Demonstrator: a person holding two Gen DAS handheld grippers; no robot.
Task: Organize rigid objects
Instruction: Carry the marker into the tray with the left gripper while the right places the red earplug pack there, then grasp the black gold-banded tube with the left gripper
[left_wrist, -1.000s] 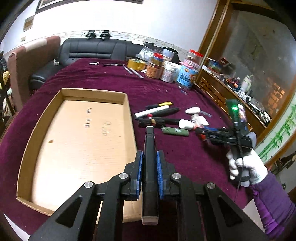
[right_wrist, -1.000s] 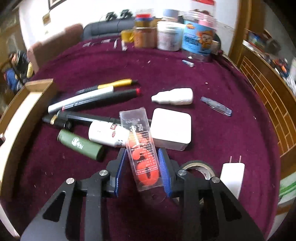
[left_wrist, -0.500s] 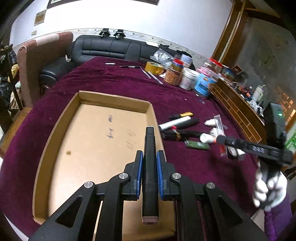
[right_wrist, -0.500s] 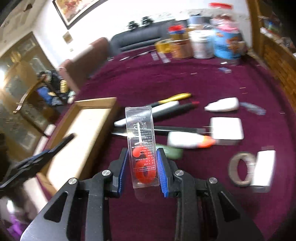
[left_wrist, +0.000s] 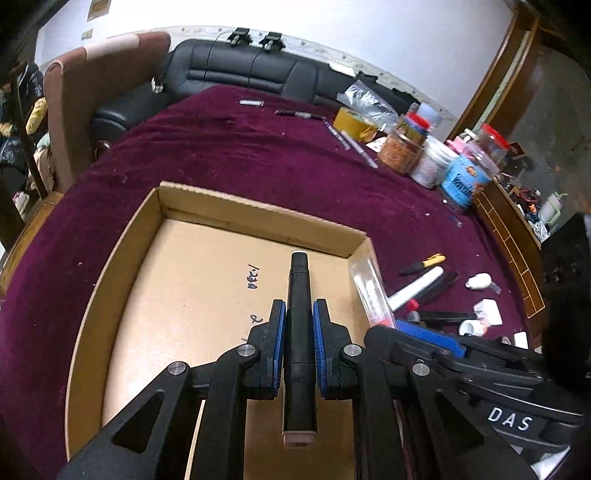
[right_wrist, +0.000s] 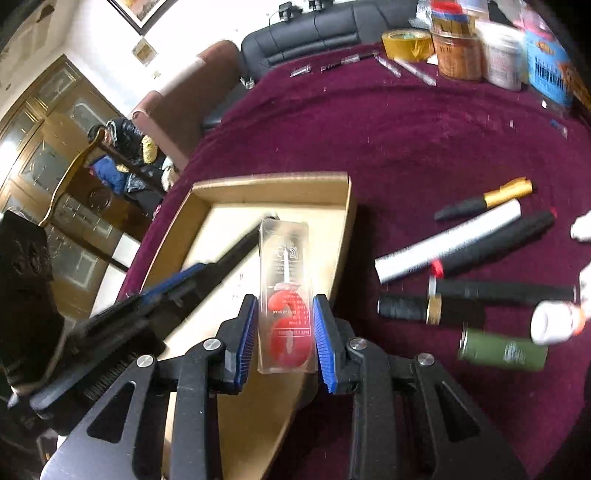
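Observation:
My left gripper (left_wrist: 299, 343) is shut on a black marker (left_wrist: 298, 314) and holds it over the floor of the open cardboard tray (left_wrist: 110, 266). My right gripper (right_wrist: 285, 332) is shut on a clear plastic case (right_wrist: 285, 295) with a red piece inside. It hovers over the tray's right wall (right_wrist: 341, 236). The case also shows in the left wrist view (left_wrist: 371, 291), beside the marker. The left gripper and its marker (right_wrist: 229, 254) appear at the left of the right wrist view. The tray holds nothing else.
Right of the tray on the maroon tablecloth lie several pens and markers (right_wrist: 450, 243), a green lighter (right_wrist: 502, 349), a white tube (right_wrist: 554, 321) and a white box (left_wrist: 487, 312). Jars (left_wrist: 400, 147) and a yellow tape roll (left_wrist: 354, 123) stand at the far edge. A sofa (left_wrist: 251, 74) is behind.
Both grippers have moved left over the tray. The right gripper carried the clear case from the pile of objects to the tray's right wall, close beside the left gripper.

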